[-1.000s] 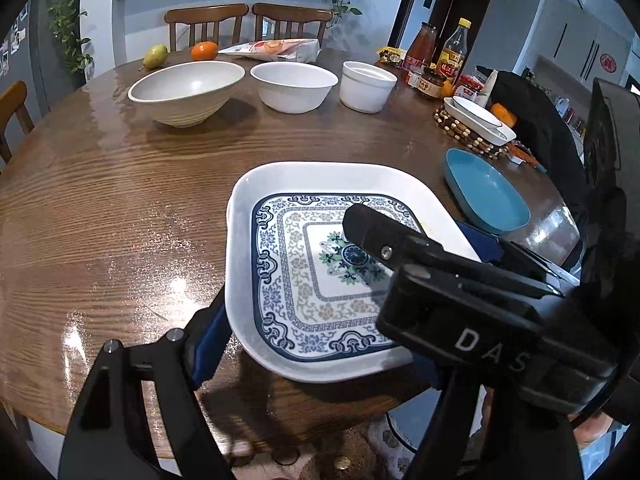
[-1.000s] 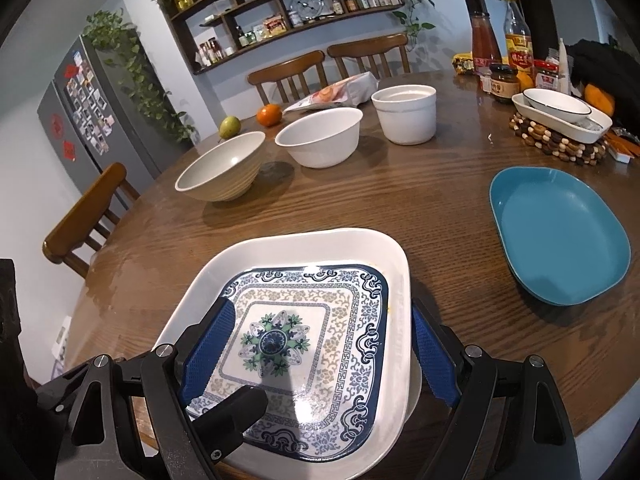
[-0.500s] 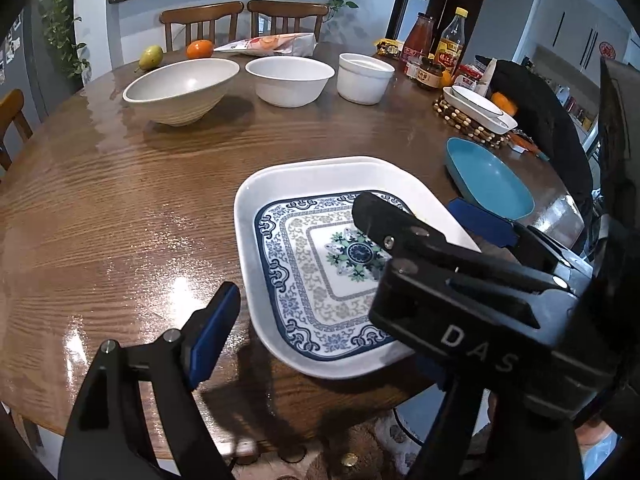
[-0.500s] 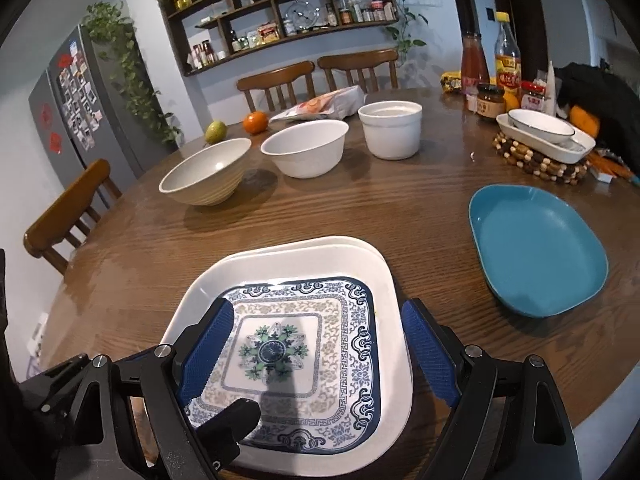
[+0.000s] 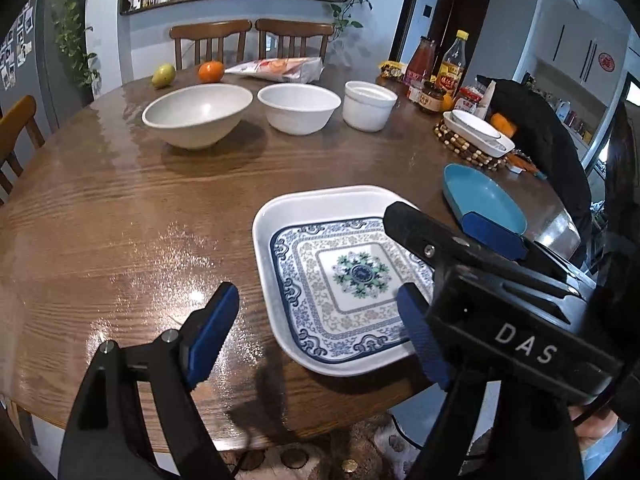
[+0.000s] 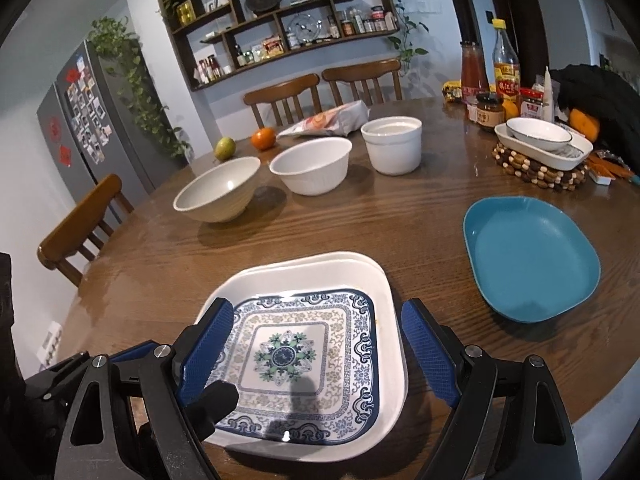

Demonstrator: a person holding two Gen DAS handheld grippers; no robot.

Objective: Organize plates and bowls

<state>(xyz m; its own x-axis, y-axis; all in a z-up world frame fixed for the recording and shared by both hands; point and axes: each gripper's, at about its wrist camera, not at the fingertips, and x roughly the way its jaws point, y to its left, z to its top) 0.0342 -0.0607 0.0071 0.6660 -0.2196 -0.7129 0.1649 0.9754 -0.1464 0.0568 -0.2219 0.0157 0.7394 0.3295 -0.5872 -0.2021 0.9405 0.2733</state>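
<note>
My left gripper (image 5: 316, 332) hangs over the bench (image 5: 120, 220) near its front edge, jaws opening, nothing pinched between them. My right gripper (image 6: 316, 344) has its jaws spread wide over the patterned plate (image 6: 304, 356), clear of it. The plate sits stacked at the front edge; the blue plate (image 6: 528, 256) lies toward the right edge.

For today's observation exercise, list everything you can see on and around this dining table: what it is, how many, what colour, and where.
patterned square plate: one, white and blue, near edge, apparently on a plain white plate
blue dish: one, right side
bowls: three, white, in a row, far side
white dishes on beaded trivet: two, far right
bottles and jars: several, far right
orange: one, far edge
chairs: three, brown
left gripper: fingers blue, opening
right gripper: fingers blue, open astride the plate
</note>
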